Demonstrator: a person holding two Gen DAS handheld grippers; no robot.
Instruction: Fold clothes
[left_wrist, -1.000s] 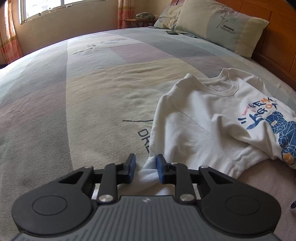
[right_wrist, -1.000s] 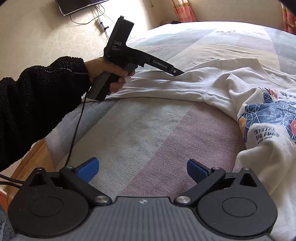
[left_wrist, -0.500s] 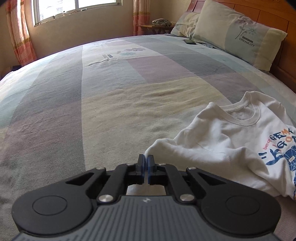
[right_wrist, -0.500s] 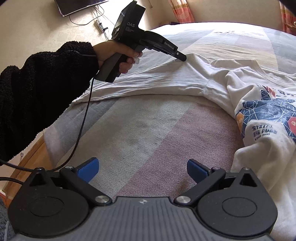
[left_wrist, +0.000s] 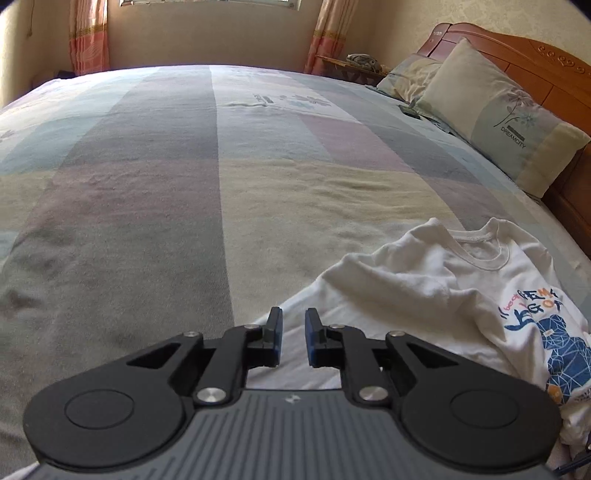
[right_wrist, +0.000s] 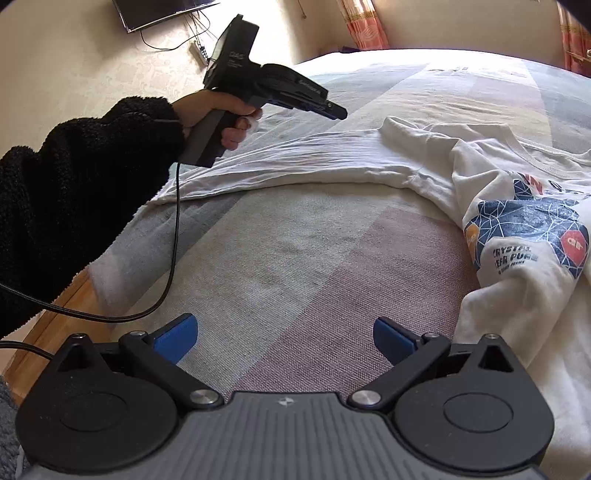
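White cotton is lying spread across the near right part of the bed (left_wrist: 258, 206): a long-sleeved T-shirt (left_wrist: 436, 295), print side up, collar pointing toward the headboard. One sleeve (right_wrist: 280, 162) is lying stretched out straight toward the bed's edge, apparently so it can be turned in over the body, while the body itself is lying rumpled and bunched around the print. By my judgement the garment is being laid out, not yet folded.

Hovering just above that sleeve, the left gripper (left_wrist: 291, 338) is showing a narrow gap between its blue pads with no cloth in it. In the right wrist view a hand (right_wrist: 221, 114) in a black fleece sleeve is holding this tool by its pistol grip, with a cable trailing off the bed. Waiting low over bare bedspread, the right gripper (right_wrist: 284, 338) is standing wide and empty, just left of the shirt's hem.

Readable writing: "DREAMCITY" on the pillow (left_wrist: 495, 114); "CRYSTAL" and "PURE" under the blue geometric print (right_wrist: 528, 236); "DAS" on the left tool's housing. Other chest lettering is too distorted to read.
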